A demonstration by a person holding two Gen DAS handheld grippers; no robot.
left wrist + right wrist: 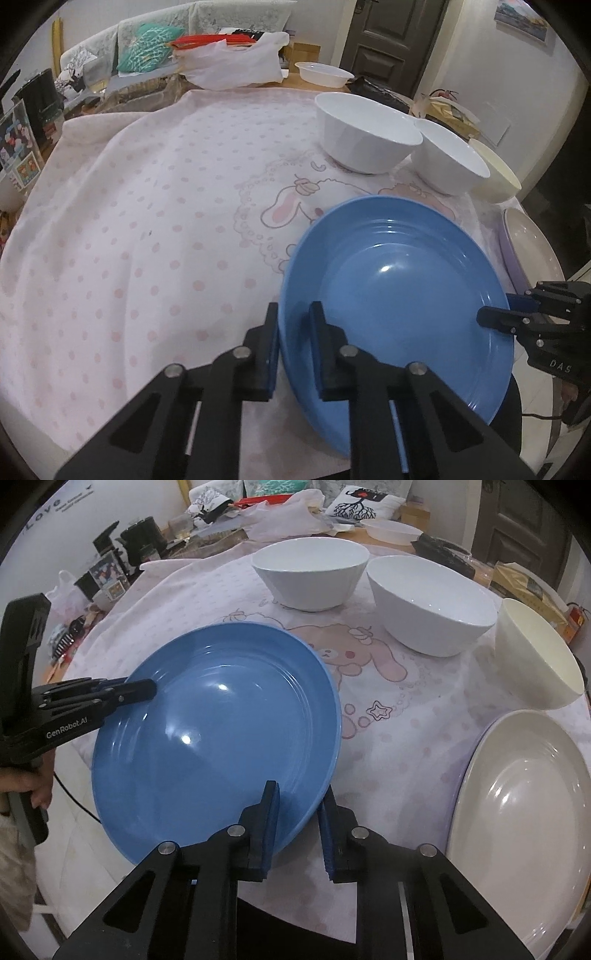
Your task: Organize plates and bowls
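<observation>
A blue plate (399, 288) (207, 731) lies on the pink dotted tablecloth (147, 221) near the table's front edge. My left gripper (294, 310) is shut on its left rim, one finger inside the plate and one outside. My right gripper (299, 790) is shut on the opposite rim in the same way. Each gripper also shows in the other's view, the right gripper (496, 308) and the left gripper (140, 690). Behind the plate stand two white bowls (310, 572) (432, 605) and a cream bowl (535, 657). A pale beige plate (524, 812) lies to the right.
The far side of the table holds clutter: a white plastic bag (232, 62), a clear shallow bowl (325, 74) and dark packets (380, 92). Boxes and photos crowd the left edge (103, 576). A person's hand (37, 786) holds the left gripper's handle.
</observation>
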